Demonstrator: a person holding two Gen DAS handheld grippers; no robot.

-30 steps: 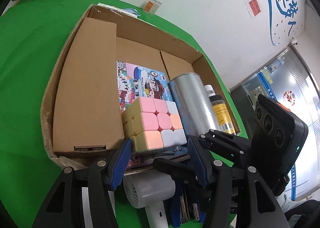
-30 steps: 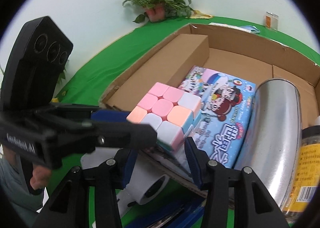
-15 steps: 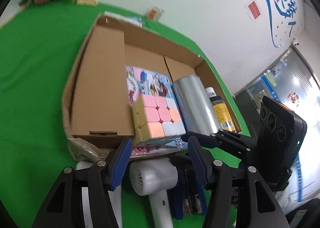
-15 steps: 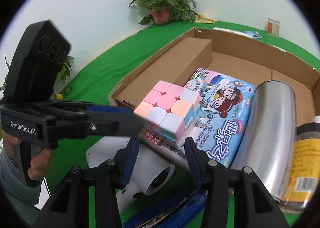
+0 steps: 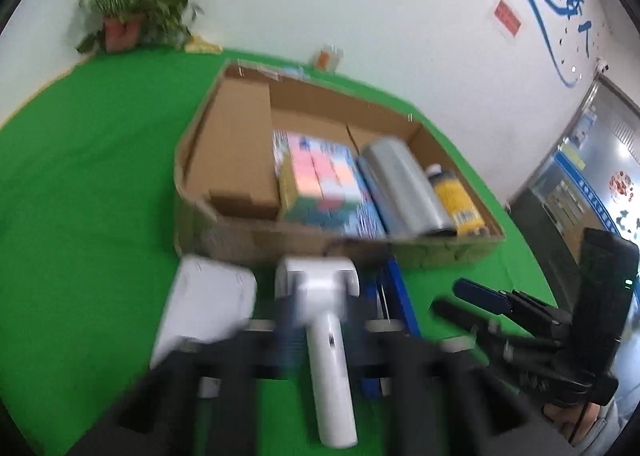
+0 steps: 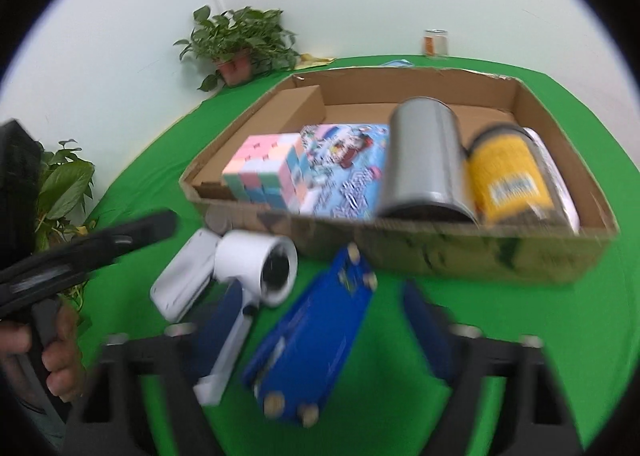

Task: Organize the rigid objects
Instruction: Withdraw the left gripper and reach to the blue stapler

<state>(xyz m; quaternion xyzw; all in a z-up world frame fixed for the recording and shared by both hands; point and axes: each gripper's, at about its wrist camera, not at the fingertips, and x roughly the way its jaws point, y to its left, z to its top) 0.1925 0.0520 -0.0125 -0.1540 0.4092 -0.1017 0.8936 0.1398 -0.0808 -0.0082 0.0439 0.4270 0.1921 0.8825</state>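
A pastel puzzle cube point(image 6: 266, 171) rests in the cardboard box point(image 6: 460, 256) on a colourful picture box point(image 6: 352, 171), beside a silver can point(image 6: 424, 159) and a yellow-labelled bottle point(image 6: 512, 179). The cube also shows in the left wrist view point(image 5: 316, 183). A white handheld fan point(image 5: 324, 320), a white block point(image 5: 204, 308) and a blue stapler point(image 6: 316, 340) lie on the green table in front of the box. My left gripper point(image 5: 324, 332) is open over the fan's handle. My right gripper point(image 6: 316, 332) is open above the stapler. Both are blurred.
A brown carton point(image 5: 236, 151) fills the box's left side. Potted plants point(image 6: 236, 43) stand at the table's far edge by the wall, with a small jar point(image 6: 435, 41) further right. Green cloth point(image 5: 80, 183) surrounds the box.
Both grippers have pulled back from the box and away from the cube, which stays inside on the picture box. The fan, white block and stapler have come into fuller view.
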